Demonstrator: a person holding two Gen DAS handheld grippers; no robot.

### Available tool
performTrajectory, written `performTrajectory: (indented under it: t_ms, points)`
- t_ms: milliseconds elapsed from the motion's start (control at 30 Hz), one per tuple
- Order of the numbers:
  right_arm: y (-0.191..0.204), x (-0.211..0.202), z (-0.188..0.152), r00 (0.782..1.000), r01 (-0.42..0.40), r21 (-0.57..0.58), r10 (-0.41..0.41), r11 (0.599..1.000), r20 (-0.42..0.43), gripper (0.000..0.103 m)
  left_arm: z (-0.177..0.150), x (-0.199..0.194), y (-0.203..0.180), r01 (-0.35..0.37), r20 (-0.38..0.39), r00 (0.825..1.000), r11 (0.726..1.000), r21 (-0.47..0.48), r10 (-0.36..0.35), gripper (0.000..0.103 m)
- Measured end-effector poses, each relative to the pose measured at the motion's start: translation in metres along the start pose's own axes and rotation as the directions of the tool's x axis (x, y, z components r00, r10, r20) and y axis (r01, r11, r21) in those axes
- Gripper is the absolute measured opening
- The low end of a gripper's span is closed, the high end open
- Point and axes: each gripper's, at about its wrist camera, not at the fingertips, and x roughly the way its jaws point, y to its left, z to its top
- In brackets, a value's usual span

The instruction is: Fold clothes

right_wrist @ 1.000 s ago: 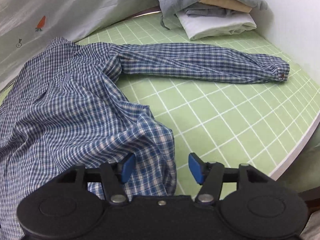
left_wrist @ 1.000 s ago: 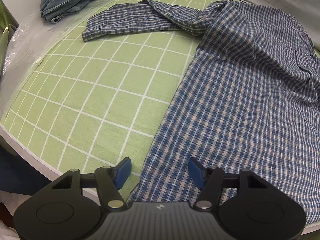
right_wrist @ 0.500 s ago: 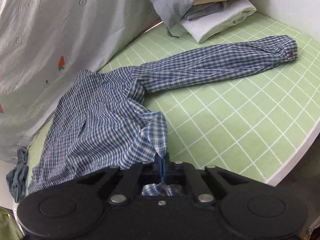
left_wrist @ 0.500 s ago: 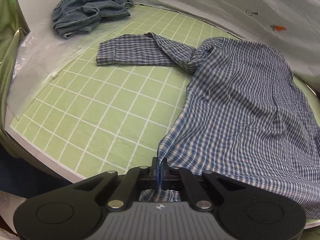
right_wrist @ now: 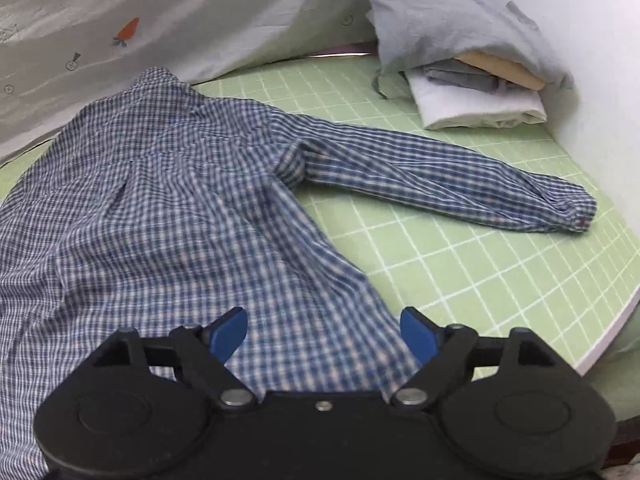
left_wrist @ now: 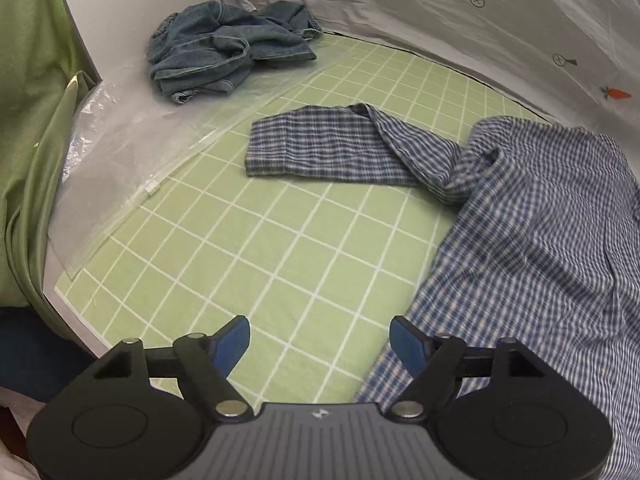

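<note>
A blue checked shirt point(left_wrist: 540, 216) lies spread on the green grid mat point(left_wrist: 280, 248). Its left sleeve point(left_wrist: 320, 148) lies folded back on itself. In the right wrist view the shirt point(right_wrist: 180, 200) has its right sleeve point(right_wrist: 440, 176) stretched out flat to the right. My left gripper point(left_wrist: 320, 340) is open and empty above the mat, beside the shirt's left hem edge. My right gripper point(right_wrist: 324, 334) is open and empty above the shirt's lower right hem.
Crumpled denim clothes point(left_wrist: 224, 48) lie at the mat's far left on a clear plastic bag point(left_wrist: 132, 168). A stack of folded clothes point(right_wrist: 468, 80) stands at the far right against the wall. A grey printed sheet point(right_wrist: 160, 20) hangs behind. The table's front edge point(right_wrist: 608, 332) is close.
Both grippers shut on the shirt's hem corners, lifted and pulled them, and have now opened and let go. The shirt's body now lies smoother.
</note>
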Motion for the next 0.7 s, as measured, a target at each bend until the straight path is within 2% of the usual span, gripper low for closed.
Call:
performTrajectory:
  t_ms: [133,233,333,400,433,500,600,700]
  points:
    - [0.039,0.006,0.009,0.999,-0.053,-0.013,0.053,0.999,0.011,0.092,0.024,0.016,0.015,-0.012,0.006,1.0,0.999,-0.053,0.012,0.081]
    - [0.058,0.015,0.016,0.995,-0.097,0.011,0.097,0.995,-0.006,0.094,0.051,0.035,0.013,0.008,0.01,1.0,0.997,-0.08,-0.008,0.081]
    - [0.073,0.028,0.023,0.994,-0.105,0.04,0.106,0.994,-0.031,0.097,0.077,0.055,0.012,0.03,0.014,0.999,0.994,-0.106,-0.029,0.081]
    - [0.08,0.04,0.029,0.994,-0.093,0.065,0.096,0.994,-0.047,0.097,0.095,0.068,0.01,0.045,0.018,0.999,0.991,-0.123,-0.043,0.082]
    - [0.083,0.047,0.032,0.995,-0.084,0.077,0.088,0.993,-0.055,0.097,0.104,0.075,0.01,0.052,0.019,0.999,0.99,-0.132,-0.05,0.087]
    - [0.089,0.06,0.038,0.995,-0.066,0.102,0.073,0.993,-0.071,0.101,0.124,0.092,0.004,0.069,0.021,0.998,0.987,-0.146,-0.067,0.09]
    - [0.095,0.084,0.052,0.994,0.006,0.146,0.01,0.989,-0.109,0.103,0.143,0.113,-0.003,0.079,0.001,0.997,0.983,-0.164,-0.08,0.09]
    - [0.095,0.099,0.066,0.989,0.045,0.189,-0.017,0.981,-0.145,0.103,0.16,0.134,-0.011,0.088,-0.02,0.995,0.979,-0.182,-0.093,0.088]
